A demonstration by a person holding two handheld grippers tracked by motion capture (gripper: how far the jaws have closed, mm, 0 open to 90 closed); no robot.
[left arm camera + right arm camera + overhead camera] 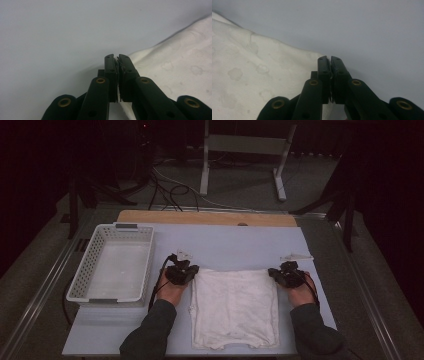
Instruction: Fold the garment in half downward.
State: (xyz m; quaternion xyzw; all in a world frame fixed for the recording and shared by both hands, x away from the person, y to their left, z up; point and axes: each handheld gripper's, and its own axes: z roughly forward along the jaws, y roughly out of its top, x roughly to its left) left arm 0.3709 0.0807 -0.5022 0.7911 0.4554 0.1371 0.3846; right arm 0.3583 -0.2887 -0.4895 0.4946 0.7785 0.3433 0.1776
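Observation:
A white cloth [235, 305] lies folded flat on the pale table [225, 242], near its front edge. My left gripper [194, 272] sits at the cloth's far left corner and my right gripper [272, 272] at its far right corner. In the left gripper view the jaws of the left gripper [117, 58] are pressed together on the cloth's [175, 62] edge, with white fabric showing between them lower down. The right gripper view shows the same: the right gripper [330, 59] is shut on the corner of the cloth [249, 75]. Both grippers rest low on the table.
A white perforated basket [112, 228] stands empty at the table's left, close to my left hand. A wooden board [207, 217] runs along the far edge. Beyond it are cables and a metal stand's legs [280, 180] on the floor.

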